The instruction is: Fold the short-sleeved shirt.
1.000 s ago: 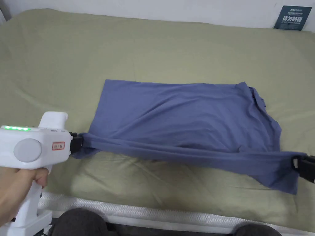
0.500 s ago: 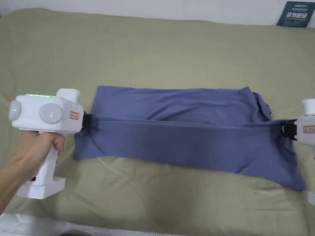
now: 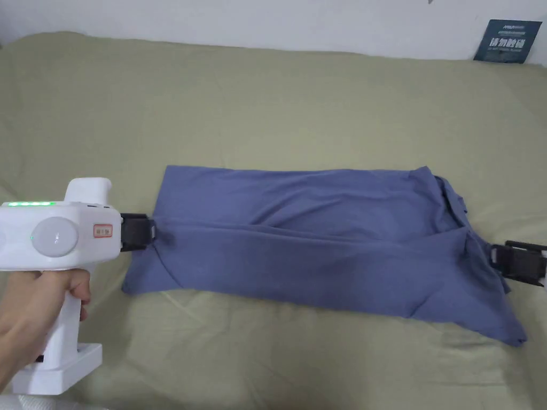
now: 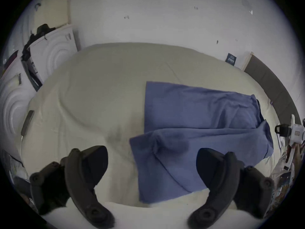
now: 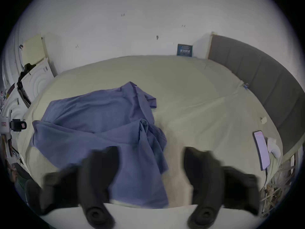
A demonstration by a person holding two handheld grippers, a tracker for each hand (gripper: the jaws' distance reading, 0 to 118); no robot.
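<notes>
dark wall sign (image 3: 507, 41), white lettering too blurred to read

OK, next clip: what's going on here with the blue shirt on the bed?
A person with a handheld gripper in each hand is folding a blue short-sleeved shirt on a green-sheeted bed. The near long edge is already folded over the shirt's middle. The left gripper and right gripper are both open, one at each end of the shirt, and the cloth lies flat on the bed.
</notes>
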